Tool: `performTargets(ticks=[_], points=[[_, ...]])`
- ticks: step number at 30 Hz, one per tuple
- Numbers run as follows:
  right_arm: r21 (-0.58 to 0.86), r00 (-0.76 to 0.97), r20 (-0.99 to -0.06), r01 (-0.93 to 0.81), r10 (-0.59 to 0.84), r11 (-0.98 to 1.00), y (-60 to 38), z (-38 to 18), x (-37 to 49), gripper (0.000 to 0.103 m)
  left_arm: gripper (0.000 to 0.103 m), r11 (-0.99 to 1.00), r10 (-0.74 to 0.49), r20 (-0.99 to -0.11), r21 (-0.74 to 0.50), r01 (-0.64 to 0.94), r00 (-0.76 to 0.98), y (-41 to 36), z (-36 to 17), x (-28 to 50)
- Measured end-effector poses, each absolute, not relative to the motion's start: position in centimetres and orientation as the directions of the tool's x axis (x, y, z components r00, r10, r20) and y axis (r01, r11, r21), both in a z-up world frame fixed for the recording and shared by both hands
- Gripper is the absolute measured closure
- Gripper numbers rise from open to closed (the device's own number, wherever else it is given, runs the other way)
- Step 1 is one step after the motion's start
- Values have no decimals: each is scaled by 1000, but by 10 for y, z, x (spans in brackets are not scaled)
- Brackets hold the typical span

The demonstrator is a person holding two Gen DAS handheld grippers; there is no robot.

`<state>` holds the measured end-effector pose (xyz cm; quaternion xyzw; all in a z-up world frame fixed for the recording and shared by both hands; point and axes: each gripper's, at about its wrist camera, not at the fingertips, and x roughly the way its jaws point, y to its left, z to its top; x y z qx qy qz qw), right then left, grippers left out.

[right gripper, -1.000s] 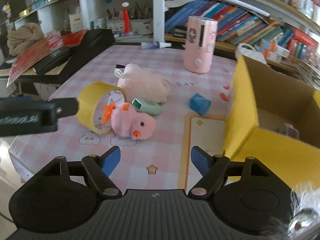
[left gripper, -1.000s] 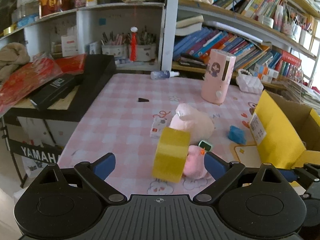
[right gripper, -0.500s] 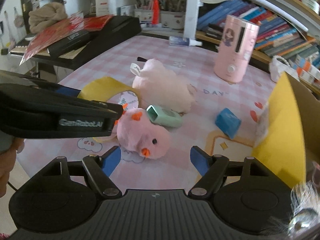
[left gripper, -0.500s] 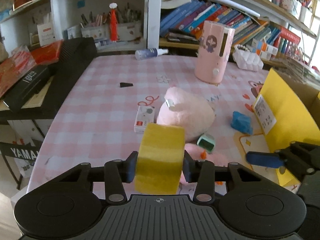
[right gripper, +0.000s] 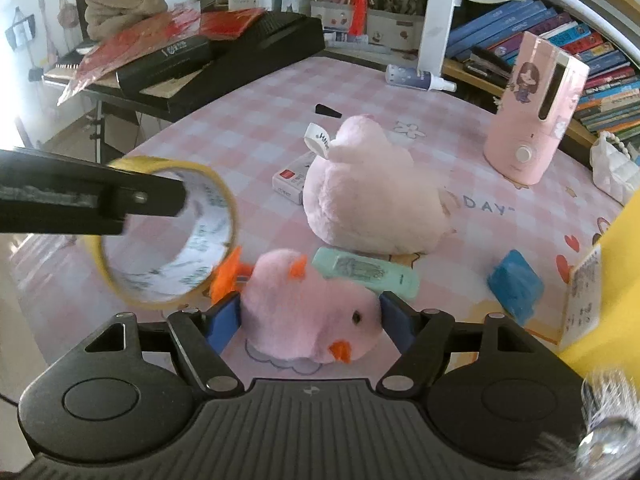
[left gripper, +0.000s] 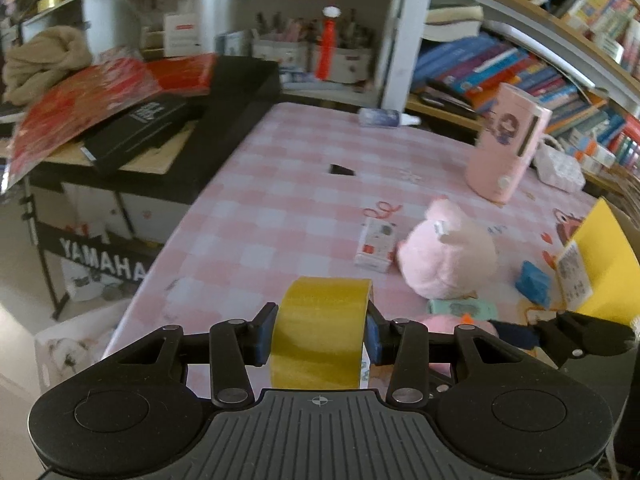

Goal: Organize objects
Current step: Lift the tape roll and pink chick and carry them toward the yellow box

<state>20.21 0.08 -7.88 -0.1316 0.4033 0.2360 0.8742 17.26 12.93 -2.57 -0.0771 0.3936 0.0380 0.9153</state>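
My left claw [left gripper: 319,334] is pinching the yellow tape roll [left gripper: 320,332], blue pads flat on both of its sides; the roll stands on edge over the near part of the pink checked table [left gripper: 288,208]. From the right wrist camera I see its printed inner ring [right gripper: 168,232] just left of the small pink chick plush [right gripper: 308,308]. My right claw [right gripper: 310,320] is closing around that chick — the plush lies on the table between the pads, and they sit right at its sides, though I can't tell whether they press on it. A mint green case [right gripper: 364,272] touches the chick's back. Behind it sits the bigger pink plush [right gripper: 372,196], with a small white box [right gripper: 292,180] beside it. A blue block [right gripper: 516,284] lies near the yellow cardboard box [right gripper: 608,300] at the right.
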Motion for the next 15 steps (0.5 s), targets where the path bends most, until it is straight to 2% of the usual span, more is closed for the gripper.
performTargets(ticks=[5,15], points=[[-6,551,-766,-519,330,855,-3,-79,204,35,62,980,32,-726,-112,-164,687,133,-25,170],[14,603,-728,-460,325,888,-24,-57,193,35,62,985,1,-687,-127,-121,727,125,-15,161]])
